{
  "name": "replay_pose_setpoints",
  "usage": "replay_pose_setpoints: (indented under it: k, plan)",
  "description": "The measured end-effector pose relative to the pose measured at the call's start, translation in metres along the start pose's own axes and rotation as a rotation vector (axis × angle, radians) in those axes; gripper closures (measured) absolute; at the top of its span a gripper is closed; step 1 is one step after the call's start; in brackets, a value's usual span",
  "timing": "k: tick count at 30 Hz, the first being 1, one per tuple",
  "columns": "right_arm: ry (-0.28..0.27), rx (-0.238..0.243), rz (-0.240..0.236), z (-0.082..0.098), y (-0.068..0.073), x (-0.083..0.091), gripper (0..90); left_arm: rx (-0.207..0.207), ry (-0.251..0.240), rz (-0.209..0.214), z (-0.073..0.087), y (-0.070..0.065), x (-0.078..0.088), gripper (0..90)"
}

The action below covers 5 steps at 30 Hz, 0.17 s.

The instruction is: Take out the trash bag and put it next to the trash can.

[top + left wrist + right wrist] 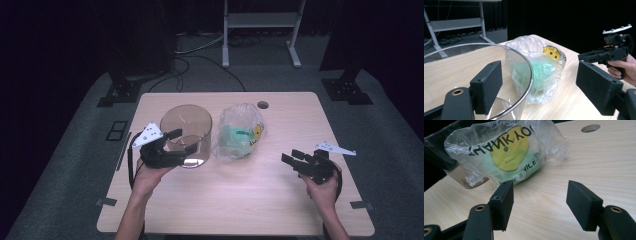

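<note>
A clear glass bowl (pixel 186 131) stands on the wooden table (pixel 240 200) at the left. My left gripper (pixel 184 141) is open at the bowl's near rim. In the left gripper view one pad sits inside the bowl (pixel 524 65) and the other outside, with the glass wall between them and neither pad pressing on it. Right beside the bowl lies a crumpled clear plastic bag (pixel 239 132) with green contents and a yellow smiley print (pixel 506 152). My right gripper (pixel 291 155) is open at the right, apart from the bag, with nothing between its jaws (pixel 540 195).
A round cable hole (pixel 262 105) is near the table's far edge. A white stand frame (pixel 260 30) and dark equipment bases with cables are on the floor behind. Bare tabletop lies between the bag and the right gripper.
</note>
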State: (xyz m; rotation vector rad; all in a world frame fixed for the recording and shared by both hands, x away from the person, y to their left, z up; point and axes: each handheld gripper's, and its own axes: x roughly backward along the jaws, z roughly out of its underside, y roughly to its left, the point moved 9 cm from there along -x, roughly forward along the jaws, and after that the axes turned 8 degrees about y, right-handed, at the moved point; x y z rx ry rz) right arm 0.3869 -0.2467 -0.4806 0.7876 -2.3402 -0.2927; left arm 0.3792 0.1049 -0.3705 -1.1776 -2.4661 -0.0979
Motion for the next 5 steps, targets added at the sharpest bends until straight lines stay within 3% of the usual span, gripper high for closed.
replay_pose_setpoints:
  k: [5]
  plan:
    - [-0.042,-0.043,-0.014,0.017,0.001,0.006,37.1,-0.001,0.001,0.002,0.0,-0.001,0.0,19.5]
